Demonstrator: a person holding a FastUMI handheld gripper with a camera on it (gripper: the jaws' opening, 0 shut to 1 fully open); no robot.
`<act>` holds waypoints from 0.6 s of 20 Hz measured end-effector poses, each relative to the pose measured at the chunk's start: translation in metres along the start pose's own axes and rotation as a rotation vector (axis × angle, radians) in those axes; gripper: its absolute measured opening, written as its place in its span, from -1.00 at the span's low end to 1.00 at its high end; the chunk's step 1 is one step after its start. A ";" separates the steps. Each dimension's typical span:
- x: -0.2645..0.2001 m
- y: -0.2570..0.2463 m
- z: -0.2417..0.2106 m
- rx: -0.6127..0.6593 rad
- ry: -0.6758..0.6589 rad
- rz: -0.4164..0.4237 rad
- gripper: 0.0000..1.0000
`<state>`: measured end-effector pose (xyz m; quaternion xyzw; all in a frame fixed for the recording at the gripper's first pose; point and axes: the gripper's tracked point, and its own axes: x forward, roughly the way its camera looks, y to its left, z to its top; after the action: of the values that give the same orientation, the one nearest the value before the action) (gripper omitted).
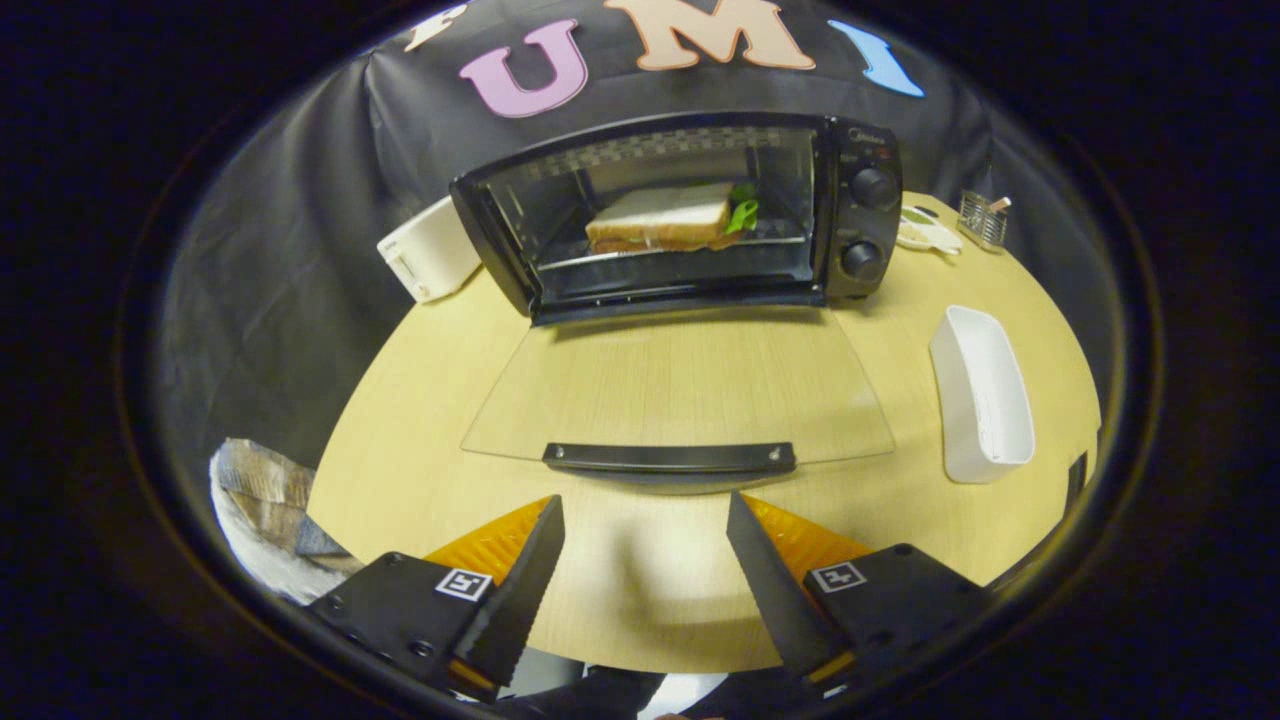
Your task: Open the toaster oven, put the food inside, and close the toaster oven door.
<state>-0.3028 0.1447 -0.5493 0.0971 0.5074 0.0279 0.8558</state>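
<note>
While door handle ahead, gripper jaws apart.

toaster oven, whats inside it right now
Inside the black toaster oven, a white-bread sandwich with green lettuce sits on the wire rack. Its glass door lies open, flat over the table. The sandwich's underside is hidden. The gripper is open, just short of the door handle.

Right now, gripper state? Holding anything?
Gripper: open, holding nothing; fingers spread just short of the handle of the dropped oven door.
</note>
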 end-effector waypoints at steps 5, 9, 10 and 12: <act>0.025 -0.009 -0.010 -0.041 0.048 -0.066 0.99; 0.034 -0.013 -0.002 -0.050 0.032 -0.091 0.96; 0.031 -0.013 0.001 -0.045 0.016 -0.089 0.97; 0.020 -0.010 0.014 -0.052 -0.038 -0.079 0.97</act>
<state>-0.2817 0.1363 -0.5623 0.0553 0.4938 0.0053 0.8678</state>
